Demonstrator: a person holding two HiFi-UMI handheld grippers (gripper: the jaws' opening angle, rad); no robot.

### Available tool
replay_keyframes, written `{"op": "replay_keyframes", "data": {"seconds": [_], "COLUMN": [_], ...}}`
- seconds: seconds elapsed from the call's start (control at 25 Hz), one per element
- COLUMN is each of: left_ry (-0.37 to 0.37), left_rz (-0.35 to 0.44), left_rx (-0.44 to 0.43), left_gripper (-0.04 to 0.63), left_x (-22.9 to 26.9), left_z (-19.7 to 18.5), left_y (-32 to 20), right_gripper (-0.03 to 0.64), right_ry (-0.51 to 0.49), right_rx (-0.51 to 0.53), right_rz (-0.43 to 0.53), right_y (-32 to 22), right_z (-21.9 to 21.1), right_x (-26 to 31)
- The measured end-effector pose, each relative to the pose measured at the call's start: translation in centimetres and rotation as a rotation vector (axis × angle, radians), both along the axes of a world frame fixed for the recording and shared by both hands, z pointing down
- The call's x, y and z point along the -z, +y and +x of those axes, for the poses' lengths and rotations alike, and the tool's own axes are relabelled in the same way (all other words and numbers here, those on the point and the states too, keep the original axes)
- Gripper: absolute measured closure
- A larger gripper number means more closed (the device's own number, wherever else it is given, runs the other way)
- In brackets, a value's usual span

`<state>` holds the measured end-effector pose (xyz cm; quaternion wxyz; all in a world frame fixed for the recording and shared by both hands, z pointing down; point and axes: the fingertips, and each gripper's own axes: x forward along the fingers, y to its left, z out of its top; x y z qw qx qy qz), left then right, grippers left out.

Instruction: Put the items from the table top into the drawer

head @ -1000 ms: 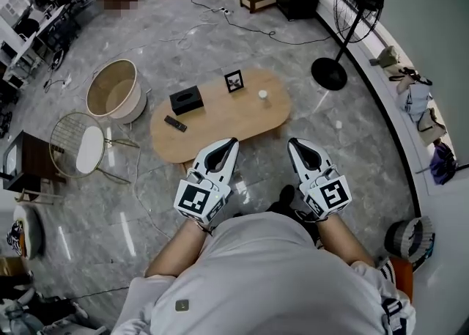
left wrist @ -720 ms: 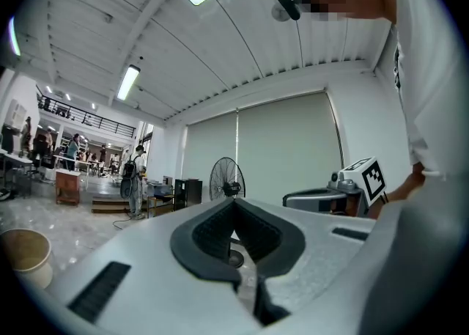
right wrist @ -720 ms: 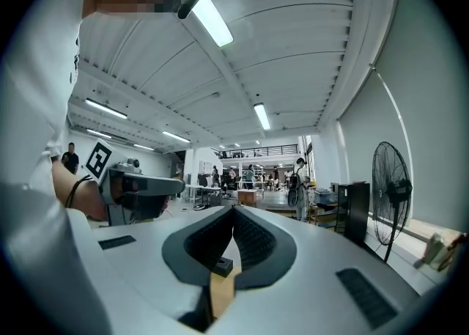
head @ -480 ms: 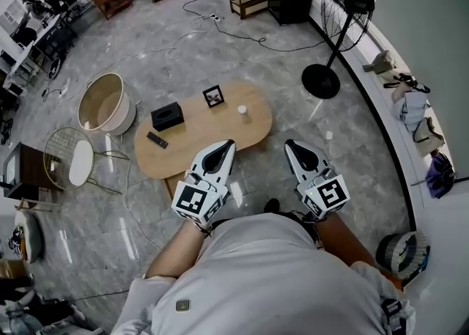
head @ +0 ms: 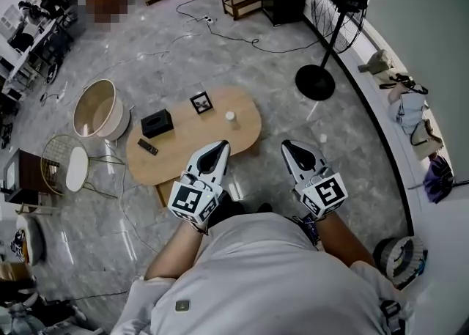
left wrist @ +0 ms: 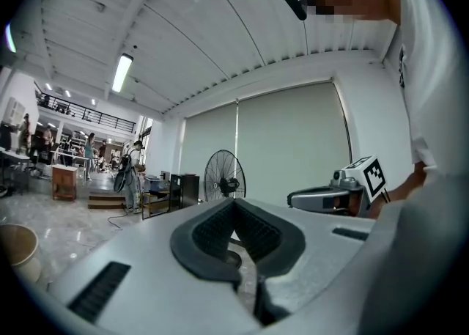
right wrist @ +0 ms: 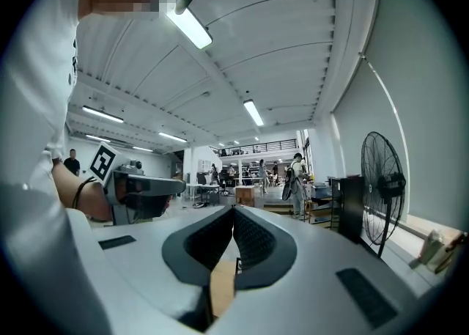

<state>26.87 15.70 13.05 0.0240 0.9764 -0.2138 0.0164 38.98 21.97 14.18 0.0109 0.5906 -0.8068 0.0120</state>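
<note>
In the head view an oval wooden table [head: 183, 152] stands on the grey floor ahead of me. On it are a black box [head: 157, 122], a small picture frame [head: 201, 102], a white cup [head: 230, 116] and a dark remote [head: 147, 147]. My left gripper [head: 220, 146] points level at the table's near right edge, shut and empty. My right gripper [head: 287, 146] hangs over the floor to the right of the table, also shut with nothing in it. In each gripper view the ribbed pads [left wrist: 220, 227] [right wrist: 249, 237] meet. No drawer shows clearly.
A standing fan [head: 333, 4] is at the back right. A round beige tub [head: 99, 110] and a wire side table [head: 73, 168] stand left of the table. Cables trail across the floor behind it. Bags [head: 410, 110] lie along the right wall.
Both grippers have come forward together towards the table, which now sits lower and further left in the head view. The jaws stayed shut.
</note>
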Motion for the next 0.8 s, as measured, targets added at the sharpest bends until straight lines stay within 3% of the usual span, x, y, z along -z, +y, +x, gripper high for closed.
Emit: {"op": "replay_keyframes", "data": {"seconds": [0.48,0.8], "left_ry": [-0.027,-0.081], "left_rz": [-0.056,-0.098], "left_rx": [-0.023,-0.025], "left_gripper": [0.586,0.586], "left_x": [-3.2,-7.3], "left_z": [3.8,3.7], "left_y": [-6.2,-13.6], "right_gripper": [0.589,0.568], "right_ry": [-0.009,-0.009], "right_rx": [0.005,0.042], "right_rz": [-0.094,-0.169], "right_y": [-6.0,-14.2], "right_z": [2.7,2.3], "right_x": [-3.7,-7.6]}}
